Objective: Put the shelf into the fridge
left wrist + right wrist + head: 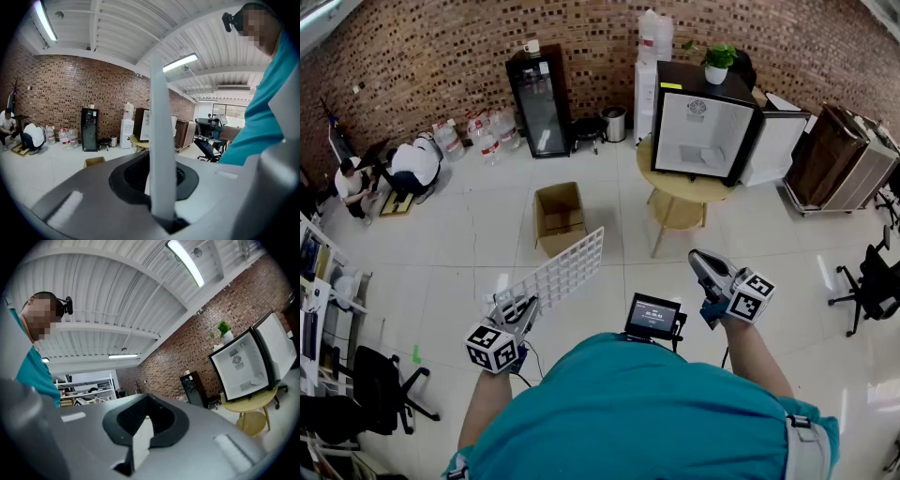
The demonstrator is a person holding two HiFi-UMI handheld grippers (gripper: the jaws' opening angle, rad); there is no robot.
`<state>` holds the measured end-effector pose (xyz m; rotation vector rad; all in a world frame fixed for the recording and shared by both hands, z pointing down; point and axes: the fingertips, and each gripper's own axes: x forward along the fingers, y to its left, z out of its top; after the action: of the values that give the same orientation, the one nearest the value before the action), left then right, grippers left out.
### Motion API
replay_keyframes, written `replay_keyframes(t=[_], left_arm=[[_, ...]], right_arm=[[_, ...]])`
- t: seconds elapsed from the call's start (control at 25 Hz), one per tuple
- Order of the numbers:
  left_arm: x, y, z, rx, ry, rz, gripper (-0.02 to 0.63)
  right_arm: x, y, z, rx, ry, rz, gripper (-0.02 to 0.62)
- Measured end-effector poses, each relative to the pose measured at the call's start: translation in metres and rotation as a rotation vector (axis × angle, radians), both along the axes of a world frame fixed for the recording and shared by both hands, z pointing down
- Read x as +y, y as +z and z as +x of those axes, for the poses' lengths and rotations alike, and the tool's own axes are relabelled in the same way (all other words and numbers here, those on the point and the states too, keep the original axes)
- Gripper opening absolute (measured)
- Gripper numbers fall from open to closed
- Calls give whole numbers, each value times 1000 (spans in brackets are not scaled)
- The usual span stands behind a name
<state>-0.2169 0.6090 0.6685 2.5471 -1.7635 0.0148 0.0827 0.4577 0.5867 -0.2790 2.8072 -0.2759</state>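
Note:
The white wire shelf hangs over the floor in front of me, tilted, with its near lower corner in my left gripper. In the left gripper view the shelf shows edge-on as an upright white strip clamped between the jaws of that gripper. My right gripper is held up at the right, shut, with nothing in it; the right gripper view shows its jaws meeting at the tips. The small black fridge stands on a round wooden table, door open, white inside; it also shows as the fridge at the right.
An open cardboard box lies on the floor between me and the table. A black display cooler and a water dispenser stand at the brick wall. Two people crouch at the far left. An office chair stands at the right.

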Motion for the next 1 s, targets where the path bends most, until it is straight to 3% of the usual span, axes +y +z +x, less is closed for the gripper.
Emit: replay_keyframes(t=[0.56,0.8,1.0], left_arm=[[-47,-3,102,66,72,5,29],[-87,-3,143,123,147,-18,29],[-119,-2,155,145,224,-34,29]], right_arm=[[-34,5,110,-10,47,-1,2],[-59,10,161,-20,112,-20,2],[-72,15,176,-24,172,-25,2]])
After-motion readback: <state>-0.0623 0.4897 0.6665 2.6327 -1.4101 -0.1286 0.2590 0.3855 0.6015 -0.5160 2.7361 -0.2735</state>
